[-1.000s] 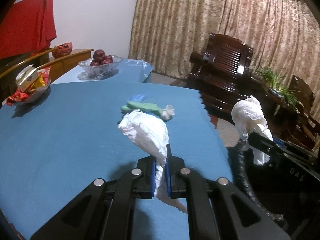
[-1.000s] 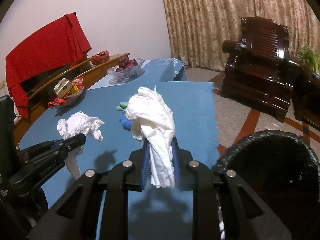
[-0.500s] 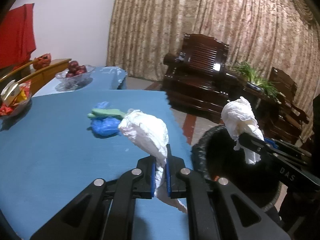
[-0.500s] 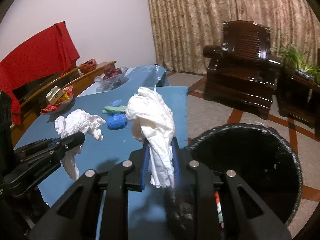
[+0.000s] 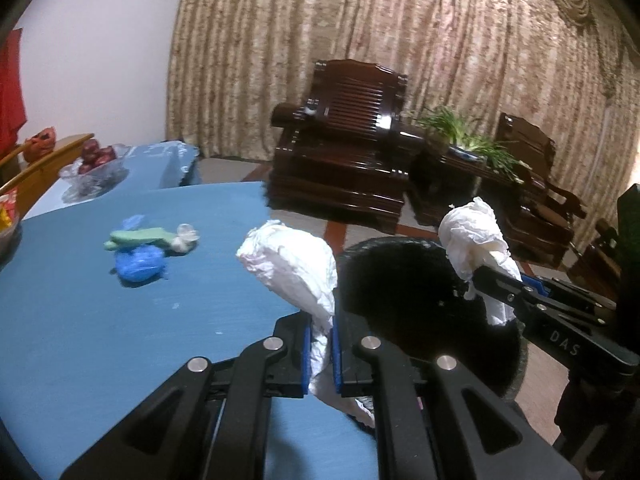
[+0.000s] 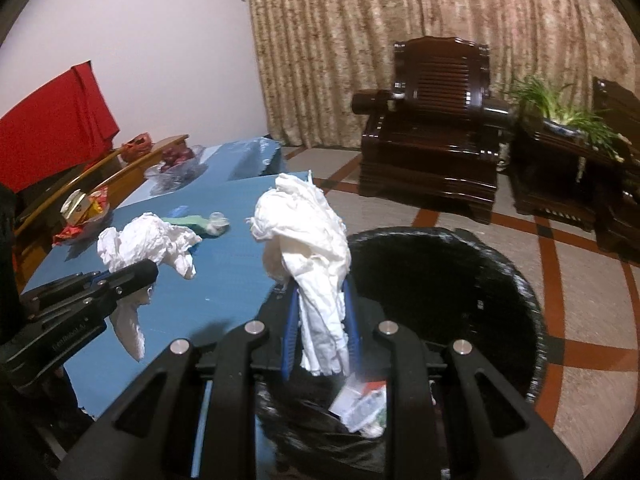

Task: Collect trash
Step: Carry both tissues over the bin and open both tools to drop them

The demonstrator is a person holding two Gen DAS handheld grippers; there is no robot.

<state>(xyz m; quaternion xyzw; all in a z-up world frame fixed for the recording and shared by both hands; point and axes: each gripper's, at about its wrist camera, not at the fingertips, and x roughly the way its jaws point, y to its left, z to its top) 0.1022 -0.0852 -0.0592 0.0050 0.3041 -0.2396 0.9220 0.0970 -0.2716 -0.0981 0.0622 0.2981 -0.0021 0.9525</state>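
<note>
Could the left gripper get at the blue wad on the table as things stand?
Probably not: the left gripper is shut on a crumpled tissue. Otherwise the path across the table to the blue wad looks clear.

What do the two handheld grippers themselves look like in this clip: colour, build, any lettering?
Both the left gripper and the right gripper are matte black, with angular linkage arms, silver rivets and blue pads on the fingers. White lettering marks their sides. No sleeve or cable shows.

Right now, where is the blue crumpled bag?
In the left wrist view the blue crumpled bag lies left of centre on the blue table, touching the green wrapper just behind it.
</note>
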